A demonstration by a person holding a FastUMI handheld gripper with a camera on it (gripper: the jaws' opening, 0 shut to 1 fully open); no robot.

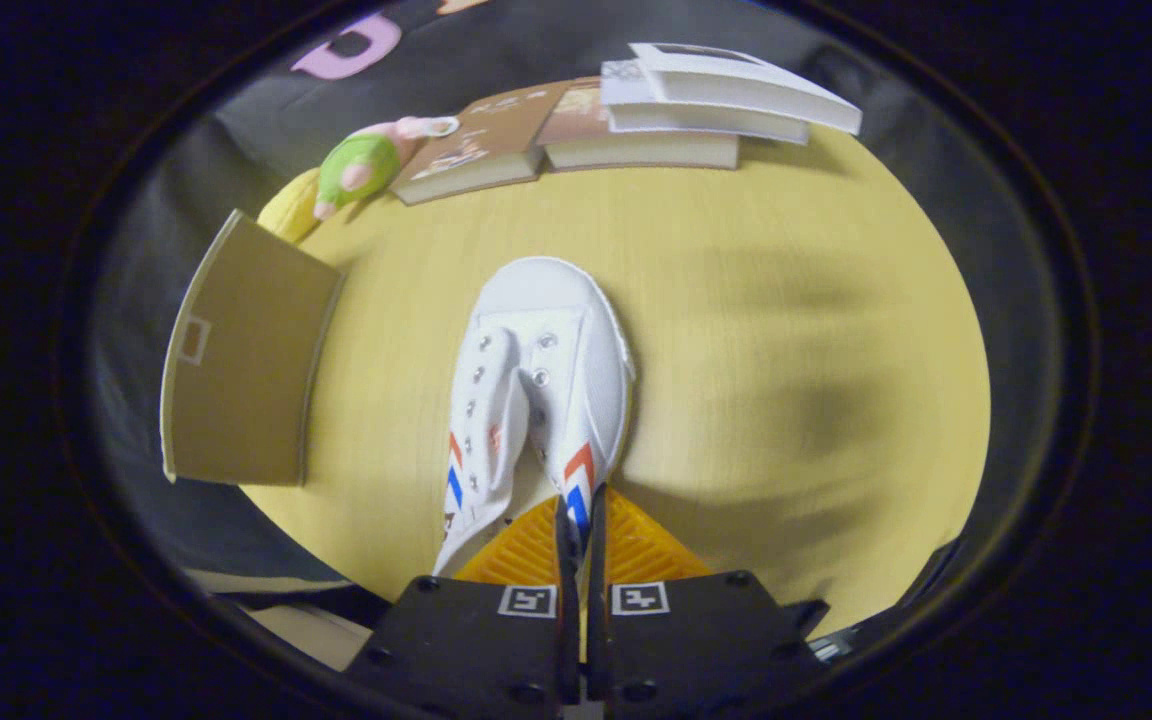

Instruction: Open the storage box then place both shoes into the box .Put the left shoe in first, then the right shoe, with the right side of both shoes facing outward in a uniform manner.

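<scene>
A white canvas shoe (546,380) with red and blue chevrons on its sides hangs over the yellow wooden table (786,330), toe pointing away from me. My gripper (576,525) is shut on the shoe's right side wall near the heel opening, with that wall pinched between both fingers. The shoe's tongue and eyelets face up toward me. To the left stands the brown cardboard storage box (241,365), seen by one flat panel that bears a small white rectangle.
At the table's far edge lie several stacked books (636,125), two brown and the others white. A green and pink plush toy (361,165) lies left of them, by something yellow (288,208) behind the box.
</scene>
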